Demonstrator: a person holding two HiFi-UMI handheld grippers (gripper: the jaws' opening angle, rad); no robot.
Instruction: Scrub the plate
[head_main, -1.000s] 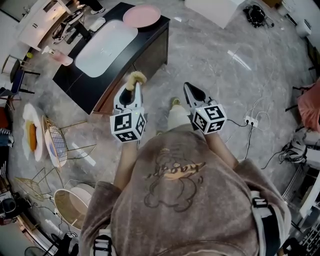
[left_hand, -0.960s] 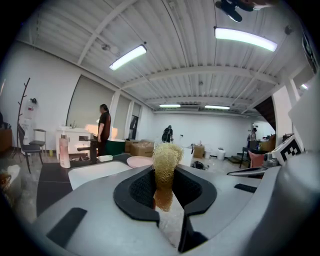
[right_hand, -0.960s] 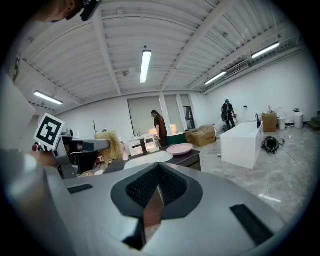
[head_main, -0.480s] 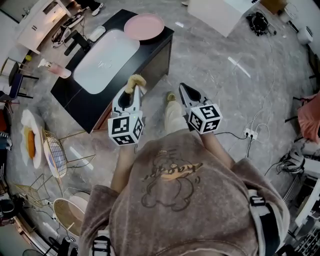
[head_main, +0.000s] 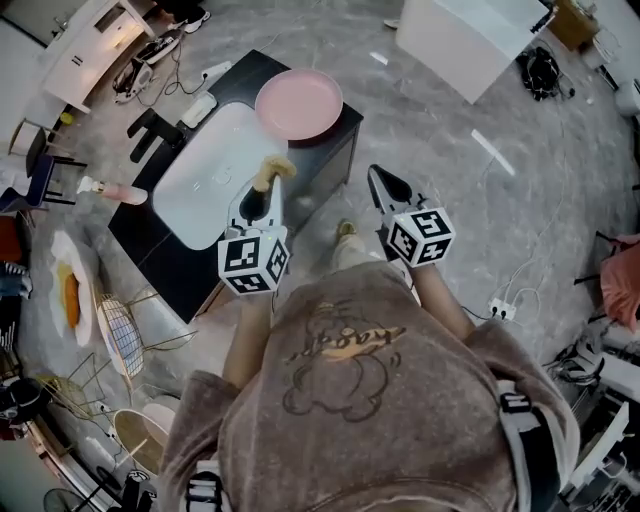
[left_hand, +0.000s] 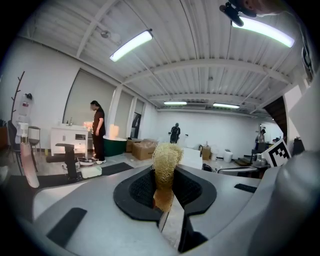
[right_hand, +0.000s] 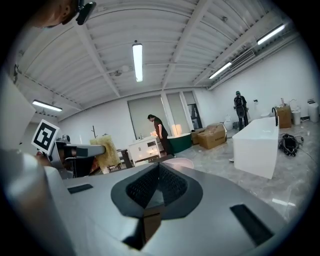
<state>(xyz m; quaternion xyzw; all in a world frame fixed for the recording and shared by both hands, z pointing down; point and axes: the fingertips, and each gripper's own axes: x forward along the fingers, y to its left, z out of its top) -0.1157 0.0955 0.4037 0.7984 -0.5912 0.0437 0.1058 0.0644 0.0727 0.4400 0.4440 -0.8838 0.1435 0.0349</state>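
While both grippers are held short of the counter, the pink plate (head_main: 299, 104) lies flat on the far corner of the black counter (head_main: 175, 255), upper middle of the head view. It sits just beside the white sink basin (head_main: 205, 175), and neither tool touches it.

Left gripper (head_main: 262, 190): jaws pinch a yellowish loofah scrubber (head_main: 272, 168). In the left gripper view the loofah scrubber (left_hand: 166, 157) stands upright between the black pads, its tuft rising above the tips of the left gripper (left_hand: 164, 192). From the head view the tuft overlaps the counter's near edge, below the plate and apart from it.

Right gripper (head_main: 377, 178): jaws pressed together, nothing between them; the right gripper view shows the same at the right gripper (right_hand: 157, 182). It is right of the counter, over grey marbled floor (head_main: 450, 150).

A pink bottle (head_main: 115, 190) lies at the counter's left side.
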